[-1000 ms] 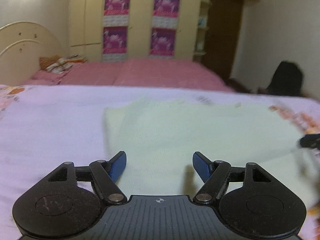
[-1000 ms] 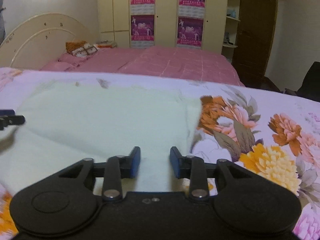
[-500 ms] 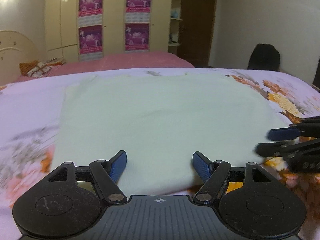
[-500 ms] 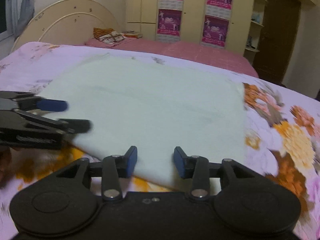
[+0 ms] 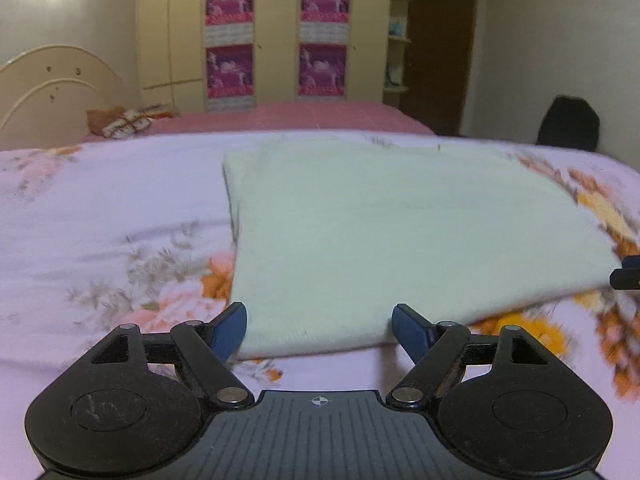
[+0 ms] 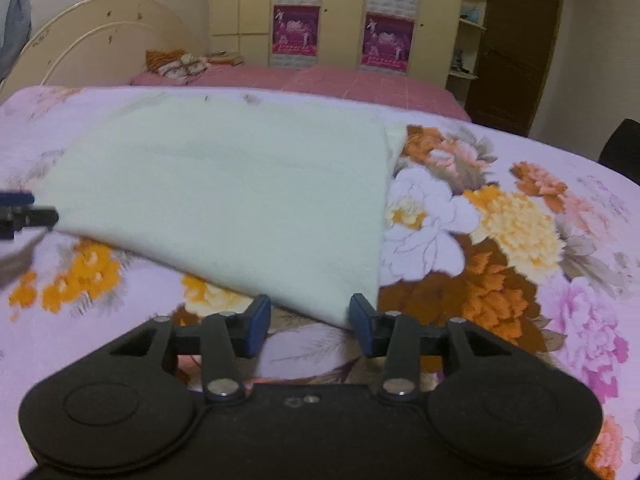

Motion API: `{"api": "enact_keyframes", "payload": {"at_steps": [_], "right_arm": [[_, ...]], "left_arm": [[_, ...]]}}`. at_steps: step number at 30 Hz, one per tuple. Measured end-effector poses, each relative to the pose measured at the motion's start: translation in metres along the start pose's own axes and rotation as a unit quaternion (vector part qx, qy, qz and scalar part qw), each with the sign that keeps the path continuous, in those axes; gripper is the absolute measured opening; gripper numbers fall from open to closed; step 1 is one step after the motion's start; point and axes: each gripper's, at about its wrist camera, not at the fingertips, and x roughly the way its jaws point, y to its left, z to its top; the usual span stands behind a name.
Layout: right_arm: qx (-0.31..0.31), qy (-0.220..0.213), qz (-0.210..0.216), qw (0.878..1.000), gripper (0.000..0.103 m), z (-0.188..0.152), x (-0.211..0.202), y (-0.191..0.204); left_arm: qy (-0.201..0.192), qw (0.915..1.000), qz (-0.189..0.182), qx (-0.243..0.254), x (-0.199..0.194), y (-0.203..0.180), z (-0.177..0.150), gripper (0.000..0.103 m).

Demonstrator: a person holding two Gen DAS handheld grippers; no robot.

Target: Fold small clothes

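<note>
A pale cream folded garment (image 5: 400,232) lies flat on the floral purple bedsheet (image 5: 100,220); it also shows in the right wrist view (image 6: 240,200). My left gripper (image 5: 319,330) is open and empty, its blue pads on either side of the garment's near left corner. My right gripper (image 6: 308,318) is open and empty at the garment's near right corner. The right gripper's tip shows at the right edge of the left wrist view (image 5: 628,274); the left gripper's tip shows at the left edge of the right wrist view (image 6: 24,210).
A second bed with a pink cover (image 5: 280,118) and a cream headboard (image 5: 48,92) stands beyond. Cream wardrobes with pink posters (image 5: 276,36) line the back wall. A dark door (image 5: 440,52) and a black chair (image 5: 568,122) are at the right.
Both grippers have drawn back toward the near edge and apart to the garment's two near corners. Both stayed open. The garment lies where it was.
</note>
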Motion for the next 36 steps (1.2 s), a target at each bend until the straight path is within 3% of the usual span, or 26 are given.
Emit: {"api": "enact_keyframes", "payload": {"at_steps": [4,9,12,29,33,36], "right_arm": [[0.007,-0.033,0.012,0.999,0.042,0.013,-0.010,0.010],[-0.018,-0.025,0.023,0.999,0.040,0.023,0.014,0.040],[-0.020,-0.011,0.023,0.999,0.040,0.022,0.027,0.046],[0.010,0.003,0.006,1.000,0.045,0.008,0.024,0.022],[0.018,0.006,0.009,1.000,0.047,0.004,0.020,0.013],[0.035,0.003,0.010,0.999,0.039,0.004,0.006,0.007]], "left_arm": [[-0.013,0.9992,-0.031,-0.023,0.000,-0.026,0.013,0.079],[0.036,0.9991,-0.021,0.011,0.032,-0.063,0.013,0.079],[0.037,0.9991,-0.013,0.019,0.037,-0.069,0.009,0.082],[0.041,0.9990,-0.006,0.019,0.026,-0.051,0.000,0.086],[0.042,0.9988,0.014,0.022,0.015,-0.035,-0.007,0.086],[0.033,0.9985,0.027,-0.034,-0.006,-0.016,-0.012,0.085]]}}
